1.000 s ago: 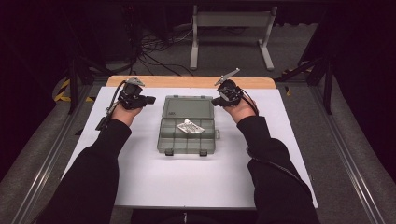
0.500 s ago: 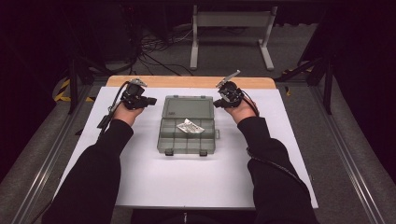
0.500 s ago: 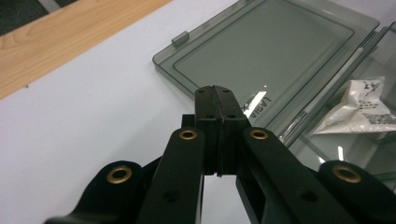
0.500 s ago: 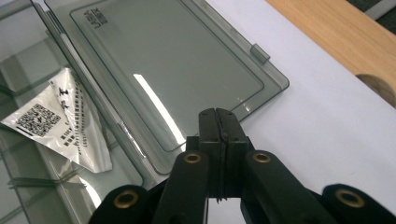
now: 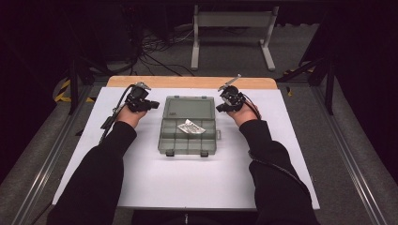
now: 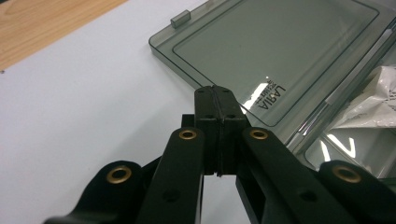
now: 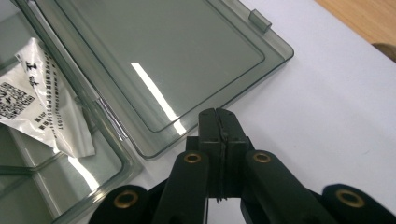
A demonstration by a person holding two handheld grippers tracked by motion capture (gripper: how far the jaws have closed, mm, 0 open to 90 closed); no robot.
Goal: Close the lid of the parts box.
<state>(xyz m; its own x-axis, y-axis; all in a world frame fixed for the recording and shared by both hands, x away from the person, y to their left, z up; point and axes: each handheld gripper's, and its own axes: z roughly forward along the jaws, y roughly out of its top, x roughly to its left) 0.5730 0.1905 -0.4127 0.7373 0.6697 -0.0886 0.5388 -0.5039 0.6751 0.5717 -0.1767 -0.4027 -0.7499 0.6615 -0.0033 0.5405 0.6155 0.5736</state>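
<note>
A grey see-through compartment box (image 5: 188,125) lies open in the middle of the white mat, its lid (image 5: 189,107) folded flat toward the far side. A white printed bag (image 5: 190,127) rests in the tray. My left gripper (image 5: 151,105) is shut and empty, low beside the lid's left edge. In the left gripper view the closed jaws of the left gripper (image 6: 217,100) point at the lid (image 6: 275,46). My right gripper (image 5: 220,105) is shut and empty beside the lid's right edge. In the right gripper view the right gripper (image 7: 218,119) sits just off the lid (image 7: 159,56), and the bag (image 7: 37,102) lies left.
The white mat (image 5: 187,187) covers a wooden table whose bare strip (image 5: 187,82) shows at the far edge. A metal stand (image 5: 232,28) and cables lie on the floor behind. The box has small latches (image 5: 170,153) on its near wall.
Both hands have sunk slightly toward the mat beside the lid. The box and bag have not moved.
</note>
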